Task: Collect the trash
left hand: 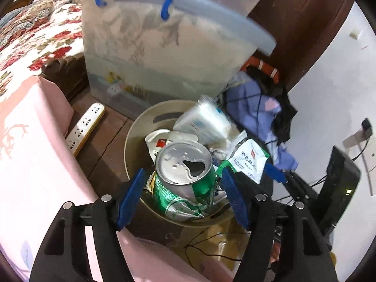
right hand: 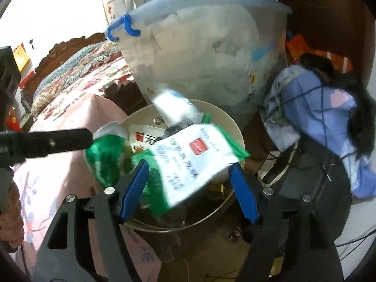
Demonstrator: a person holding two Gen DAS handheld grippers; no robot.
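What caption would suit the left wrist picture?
Open left tool straddling a dented green can over a beige trash bin already holding wrappers.

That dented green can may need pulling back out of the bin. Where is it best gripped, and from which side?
Grip the green can across its upper wall just below the silver lid, coming from above: it stands nearly upright atop the bin, and its lower body is crumpled.
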